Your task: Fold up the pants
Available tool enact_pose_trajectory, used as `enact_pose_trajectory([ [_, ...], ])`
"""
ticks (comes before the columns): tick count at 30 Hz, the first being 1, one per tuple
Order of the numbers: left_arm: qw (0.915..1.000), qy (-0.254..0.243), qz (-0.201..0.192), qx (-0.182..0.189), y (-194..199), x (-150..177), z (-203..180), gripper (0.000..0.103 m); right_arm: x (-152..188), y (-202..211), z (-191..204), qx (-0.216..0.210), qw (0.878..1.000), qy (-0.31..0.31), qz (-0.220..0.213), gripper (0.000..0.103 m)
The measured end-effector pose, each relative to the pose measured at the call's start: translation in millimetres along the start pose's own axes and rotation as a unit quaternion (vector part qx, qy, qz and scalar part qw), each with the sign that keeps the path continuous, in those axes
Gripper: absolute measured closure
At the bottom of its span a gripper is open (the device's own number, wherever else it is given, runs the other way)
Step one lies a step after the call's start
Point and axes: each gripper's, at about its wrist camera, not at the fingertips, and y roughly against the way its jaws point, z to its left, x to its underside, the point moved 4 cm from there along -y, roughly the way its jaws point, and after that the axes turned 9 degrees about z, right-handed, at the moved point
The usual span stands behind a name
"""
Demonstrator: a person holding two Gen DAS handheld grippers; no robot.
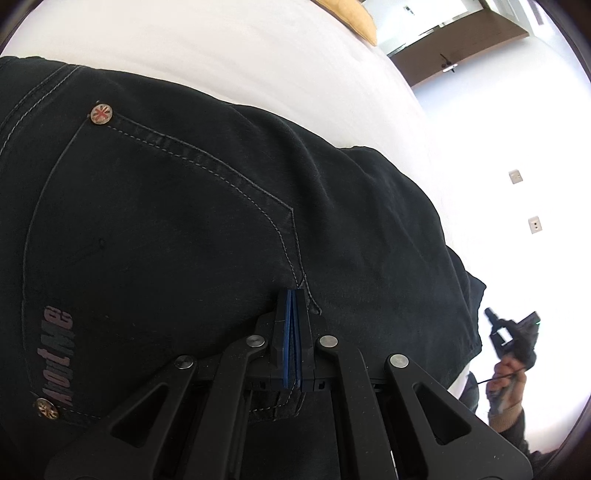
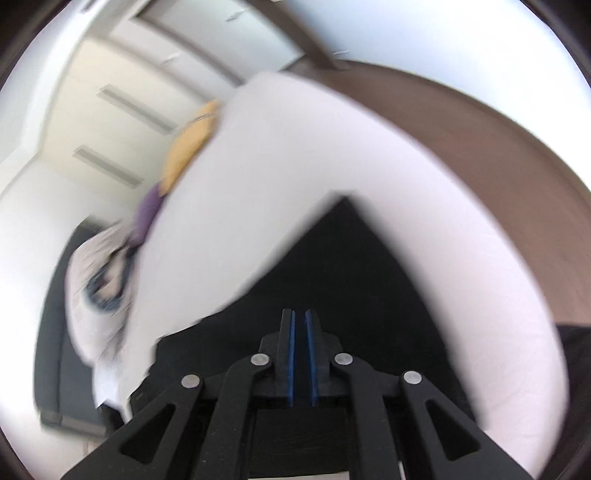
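Note:
Black jeans (image 1: 177, 221) lie on a white bed (image 1: 221, 55), back pocket up with grey stitching and rivets. My left gripper (image 1: 293, 295) is shut on a fold of the jeans at the pocket's lower corner. In the right wrist view, which is blurred, my right gripper (image 2: 300, 317) is shut on black fabric of the jeans (image 2: 332, 266), which spreads ahead in a pointed shape over the bed (image 2: 295, 166). The right gripper also shows in the left wrist view (image 1: 495, 317), held in a hand beyond the pants' far end.
A yellow cushion (image 1: 351, 14) lies at the bed's far edge, also in the right wrist view (image 2: 188, 147) beside a purple item (image 2: 147, 214). A patterned pillow (image 2: 99, 288) sits at left. A brown door (image 1: 461, 48) and white wall stand behind.

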Motion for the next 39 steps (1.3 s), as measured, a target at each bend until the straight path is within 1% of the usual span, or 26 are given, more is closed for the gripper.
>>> enact_pose_trajectory([
  [1,1.0000,0.000,-0.001,-0.002,0.8,-0.3,1.1,0.101,0.8,-13.2,28.2,-0.023,0.999,0.039,0.024,0.089],
  [3,1.0000,0.004,-0.002,-0.001,1.1,0.1,2.0,0.101,5.5,-45.8,69.2,-0.067,0.990,0.093,0.079,0.071],
  [5,1.0000,0.005,-0.001,-0.001,1.5,0.9,2.7,0.101,6.1,-84.9,89.4,-0.086,0.982,0.113,0.122,0.069],
  [7,1.0000,0.005,0.000,0.000,1.8,1.1,3.1,0.101,-3.9,-117.8,80.4,-0.075,0.983,0.088,0.146,0.069],
  [8,1.0000,0.005,0.000,0.001,0.9,0.0,2.0,0.101,-17.2,-133.9,60.8,-0.051,0.987,0.055,0.145,0.077],
  [9,1.0000,0.005,0.001,0.003,1.3,0.1,3.1,0.101,-26.1,-138.4,46.0,-0.044,0.989,0.034,0.136,0.103],
  [10,1.0000,0.005,0.001,0.005,1.8,0.4,4.2,0.101,-34.8,-139.6,33.4,-0.043,0.991,0.013,0.126,0.103],
  [12,1.0000,0.004,0.000,0.009,2.3,1.3,5.8,0.101,-59.5,-119.1,7.9,-0.032,0.997,-0.034,0.064,0.103],
  [13,0.9999,0.004,0.000,0.009,2.8,1.7,7.0,0.101,-68.7,-99.3,-2.0,-0.020,0.998,-0.048,0.027,0.102],
  [14,0.9999,0.003,-0.001,0.010,4.7,3.0,9.8,0.101,-76.7,-91.0,-1.7,-0.024,0.998,-0.055,0.010,0.094],
  [17,1.0000,0.002,-0.005,0.008,4.9,3.9,8.2,0.101,-69.7,-52.8,19.2,-0.071,0.997,-0.013,-0.003,0.077],
  [18,1.0000,0.002,-0.006,0.007,5.1,4.3,8.3,0.101,-55.1,-49.6,33.2,-0.090,0.996,0.009,0.012,0.068],
  [20,0.9999,0.009,-0.009,0.005,4.7,5.2,6.4,0.101,-19.1,-62.0,59.3,-0.132,0.989,0.035,0.061,0.063],
  [22,0.9998,0.015,-0.013,-0.004,7.3,8.0,3.8,0.101,18.6,-81.4,73.3,-0.136,0.984,0.056,0.100,0.061],
  [23,0.9997,0.014,-0.014,-0.012,9.1,9.4,0.8,0.101,34.1,-91.4,68.5,-0.111,0.986,0.055,0.115,0.064],
  [24,0.9996,0.011,-0.014,-0.023,10.8,10.4,-2.8,0.101,44.2,-98.0,54.5,-0.090,0.988,0.039,0.121,0.091],
  [25,0.9989,0.002,-0.015,-0.044,13.8,11.4,-9.3,0.101,47.5,-93.9,38.8,-0.088,0.990,0.018,0.109,0.102],
  [27,0.9965,-0.020,-0.020,-0.078,19.3,14.6,-23.0,0.101,40.9,-74.7,14.3,-0.077,0.993,-0.013,0.089,0.103],
  [28,0.9954,-0.034,-0.023,-0.087,21.4,17.0,-33.2,0.101,35.6,-58.1,5.1,-0.054,0.996,-0.018,0.067,0.103],
  [29,0.9955,-0.043,-0.025,-0.081,22.6,19.0,-42.3,0.101,25.4,-51.5,0.5,-0.036,0.998,-0.021,0.052,0.100],
  [30,0.9960,-0.050,-0.028,-0.069,23.2,21.0,-52.2,0.101,21.7,-38.9,-4.0,-0.026,0.999,-0.027,0.035,0.092],
  [31,0.9964,-0.055,-0.033,-0.055,22.5,23.4,-64.4,0.101,16.6,-27.1,-6.4,-0.038,0.998,-0.033,0.026,0.088],
  [33,0.9969,-0.067,-0.034,-0.024,14.3,28.9,-88.1,0.101,24.1,-15.8,12.8,-0.100,0.994,-0.020,0.035,0.067],
  [35,0.9954,-0.092,-0.023,-0.011,-1.2,36.2,-110.4,0.101,39.0,-31.1,47.1,-0.150,0.987,0.001,0.065,0.061],
  [37,0.9935,-0.111,-0.003,-0.024,-21.8,43.9,-123.8,0.101,56.0,-52.0,69.9,-0.174,0.979,0.022,0.103,0.061],
  [39,0.9924,-0.115,0.026,-0.037,-43.3,53.0,-123.8,0.101,70.3,-65.0,63.5,-0.140,0.980,0.032,0.135,0.062],
])
